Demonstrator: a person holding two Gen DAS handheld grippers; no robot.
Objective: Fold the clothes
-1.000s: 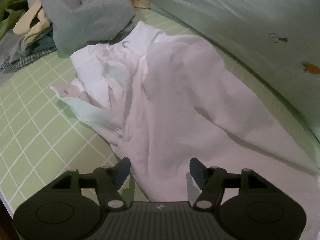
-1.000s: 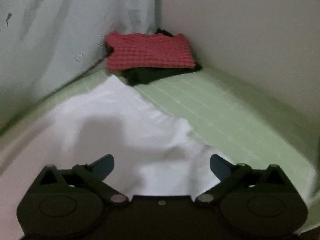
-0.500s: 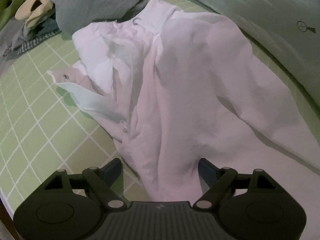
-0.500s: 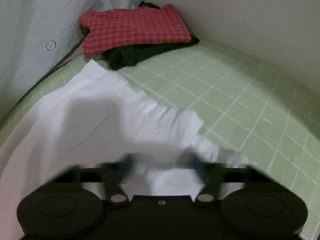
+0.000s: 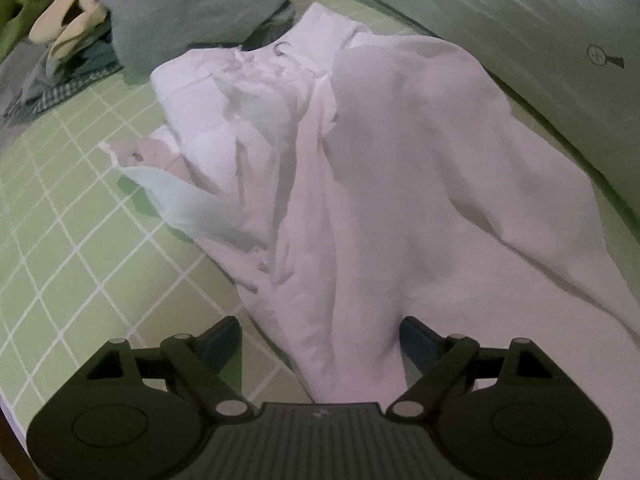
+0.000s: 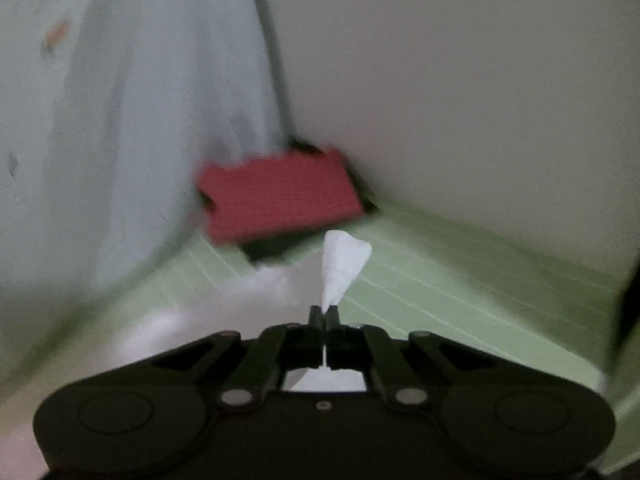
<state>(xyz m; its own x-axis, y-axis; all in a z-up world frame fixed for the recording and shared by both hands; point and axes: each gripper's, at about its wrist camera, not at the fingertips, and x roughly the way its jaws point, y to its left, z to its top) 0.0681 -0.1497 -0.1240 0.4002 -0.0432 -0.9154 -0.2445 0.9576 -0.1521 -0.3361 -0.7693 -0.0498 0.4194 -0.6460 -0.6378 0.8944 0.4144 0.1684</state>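
Note:
A white garment (image 5: 384, 184) lies spread and rumpled on the green checked bed sheet (image 5: 72, 232). My left gripper (image 5: 320, 340) is open, its fingers on either side of a raised fold at the garment's near end. My right gripper (image 6: 324, 314) is shut on a corner of the white garment (image 6: 342, 268); a small white tip sticks up past the closed fingers, lifted off the sheet (image 6: 460, 280).
A pile of unfolded clothes (image 5: 168, 8) in grey, cream and check sits at the far left. A folded red checked garment (image 6: 280, 196) on a dark one lies in the bed's far corner. Pale fabric hangs along the wall (image 6: 120, 120).
My right gripper closed on the garment's edge and lifted it. My left gripper opened wider and moved closer along the garment.

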